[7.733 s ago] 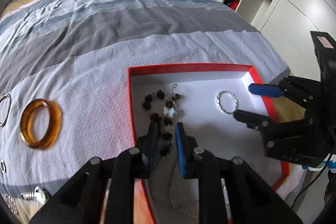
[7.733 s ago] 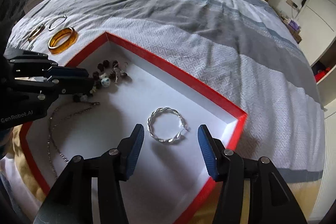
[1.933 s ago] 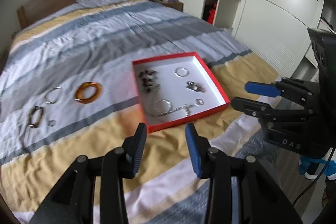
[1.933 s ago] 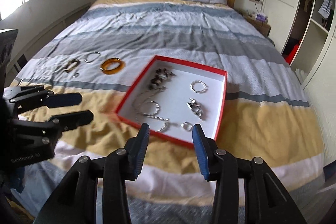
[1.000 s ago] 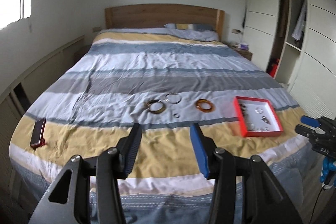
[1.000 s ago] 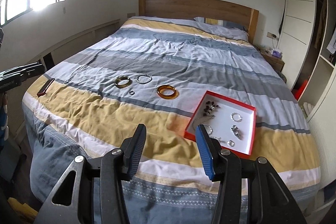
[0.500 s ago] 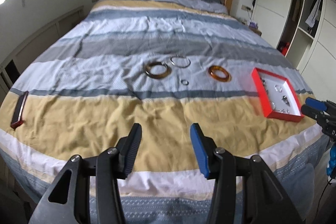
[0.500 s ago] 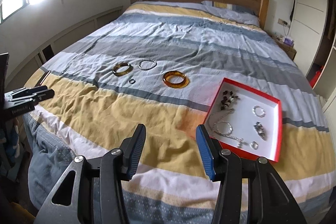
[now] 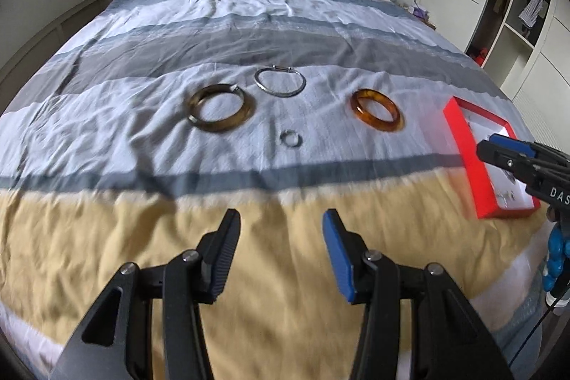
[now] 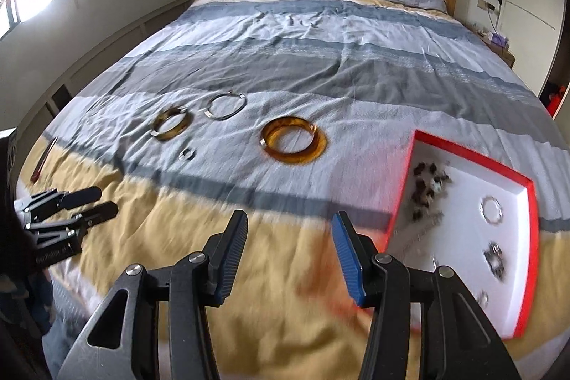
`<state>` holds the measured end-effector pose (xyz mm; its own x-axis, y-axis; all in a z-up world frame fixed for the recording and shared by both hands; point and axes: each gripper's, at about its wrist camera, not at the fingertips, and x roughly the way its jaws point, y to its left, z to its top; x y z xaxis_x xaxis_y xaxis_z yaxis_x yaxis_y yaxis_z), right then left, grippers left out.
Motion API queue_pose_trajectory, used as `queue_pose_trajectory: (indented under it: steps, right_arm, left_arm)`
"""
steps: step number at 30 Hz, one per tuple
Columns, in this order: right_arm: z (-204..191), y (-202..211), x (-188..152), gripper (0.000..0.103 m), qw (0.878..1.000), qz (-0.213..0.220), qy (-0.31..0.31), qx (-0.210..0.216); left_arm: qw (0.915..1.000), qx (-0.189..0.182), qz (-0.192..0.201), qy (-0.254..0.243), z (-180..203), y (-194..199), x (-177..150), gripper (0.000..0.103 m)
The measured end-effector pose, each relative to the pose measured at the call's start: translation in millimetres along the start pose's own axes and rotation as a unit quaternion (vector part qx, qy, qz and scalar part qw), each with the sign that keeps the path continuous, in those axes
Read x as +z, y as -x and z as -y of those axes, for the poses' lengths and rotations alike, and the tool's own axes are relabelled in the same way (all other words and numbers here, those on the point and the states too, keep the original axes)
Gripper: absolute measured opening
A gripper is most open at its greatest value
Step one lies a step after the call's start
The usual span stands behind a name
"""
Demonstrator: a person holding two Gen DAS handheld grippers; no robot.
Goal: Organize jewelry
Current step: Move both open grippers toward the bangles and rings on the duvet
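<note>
Your left gripper (image 9: 281, 248) and right gripper (image 10: 290, 250) both hang over the yellow band at the foot of the bed (image 9: 142, 237), jaws spread, nothing between them.

Loose pieces, seen from the left wrist: a dark bangle (image 9: 221, 108) at 11 o'clock from the gripper, a wire bangle (image 9: 280, 81) at 12 o'clock beyond it, a small ring (image 9: 291, 138) at 12 o'clock and nearest, and an amber bangle (image 9: 377, 110) at 1 o'clock. All four lie flat on the pale band, apart from one another. The red box (image 10: 463, 154), at 2 o'clock from the right gripper, already holds beads, a chain and several rings.

Handling, judged: the amber and dark bangles look rigid, smooth and light, so expect them to slip. Pinch across one side of the rim, one finger inside the hoop and one outside. The wire bangle looks thin and springy, so grip lightly near its clasp. The ring is the hardest: it is low, may sink into the soft cover, and will likely skate away unless you come straight down over it.
</note>
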<state>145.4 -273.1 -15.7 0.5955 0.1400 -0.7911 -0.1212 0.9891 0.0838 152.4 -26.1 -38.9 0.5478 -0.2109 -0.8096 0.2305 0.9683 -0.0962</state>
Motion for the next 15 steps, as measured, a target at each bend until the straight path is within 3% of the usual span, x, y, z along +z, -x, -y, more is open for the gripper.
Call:
queue_pose_trajectory:
  steps: [9, 15]
  right_arm:
    - [-2.2, -47.2, 38.7, 0.049, 1.000, -0.001, 0.018, 0.007]
    - [-16.6, -68.6, 48.8, 0.049, 0.999, -0.004, 0.027, 0.039]
  left_arm:
    - [0.9994, 0.019, 0.001, 0.029, -38.7, -40.5, 37.1, 0.046]
    - [0.9980, 0.031, 0.006, 0.054, -70.1, -53.5, 52.9, 0.046]
